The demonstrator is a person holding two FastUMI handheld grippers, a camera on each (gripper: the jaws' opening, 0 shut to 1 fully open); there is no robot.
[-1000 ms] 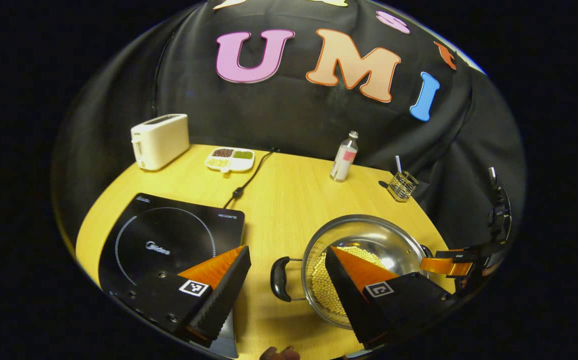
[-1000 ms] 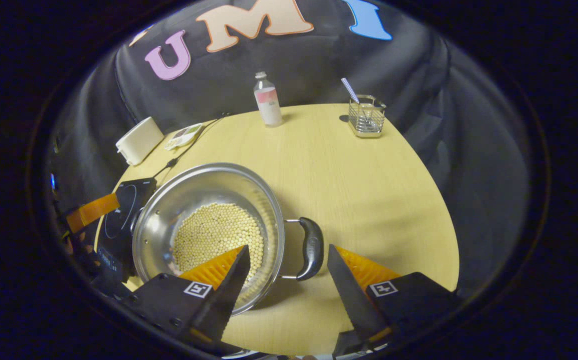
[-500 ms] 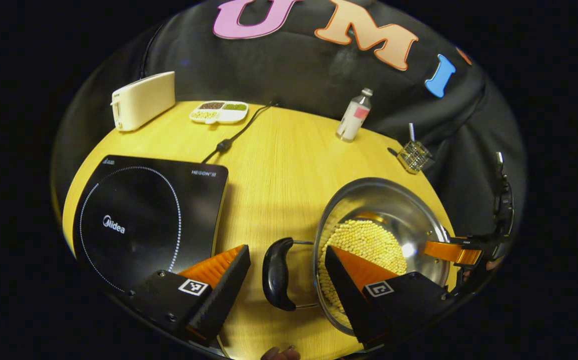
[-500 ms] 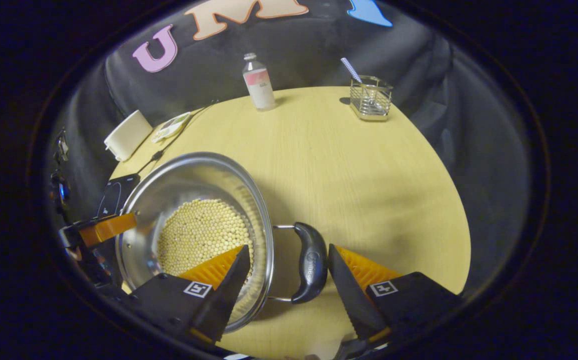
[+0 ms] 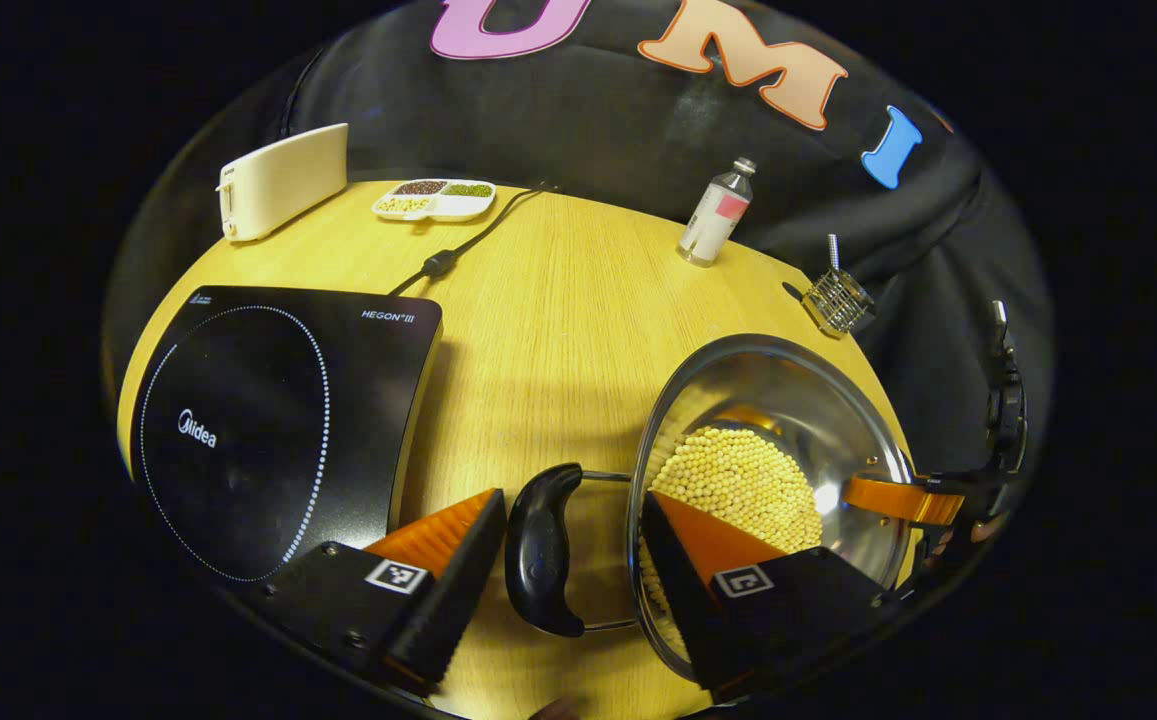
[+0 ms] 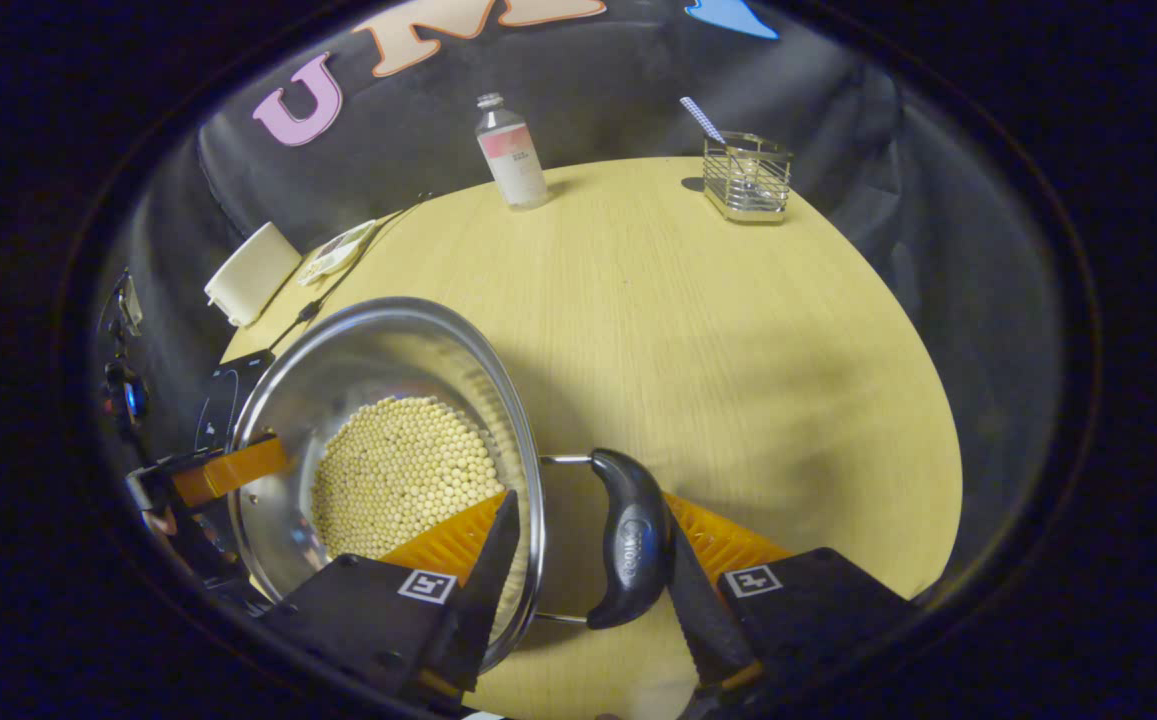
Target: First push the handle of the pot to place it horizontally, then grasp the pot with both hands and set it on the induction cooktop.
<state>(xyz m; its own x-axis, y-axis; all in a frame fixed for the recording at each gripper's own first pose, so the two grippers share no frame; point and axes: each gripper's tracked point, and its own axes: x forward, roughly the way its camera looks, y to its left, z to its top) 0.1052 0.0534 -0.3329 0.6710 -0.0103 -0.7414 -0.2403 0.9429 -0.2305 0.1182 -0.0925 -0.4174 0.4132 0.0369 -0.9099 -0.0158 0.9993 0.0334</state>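
Both claws have closed in on the pot [image 5: 768,470] handles since a second ago. Left claw [image 5: 568,560] and right claw [image 6: 588,560] each straddle a black handle, spread, not yet clamped. Pot sits on the bench [image 5: 538,300], beside the cooktop [image 5: 268,420].

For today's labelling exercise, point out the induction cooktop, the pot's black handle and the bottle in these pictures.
induction cooktop [image 5: 268,420]: left gripper view, on its black glass top.
pot's black handle [image 5: 538,550]: left gripper view, on the middle of the grip.
bottle [image 6: 510,155]: right gripper view, on its body by the label.
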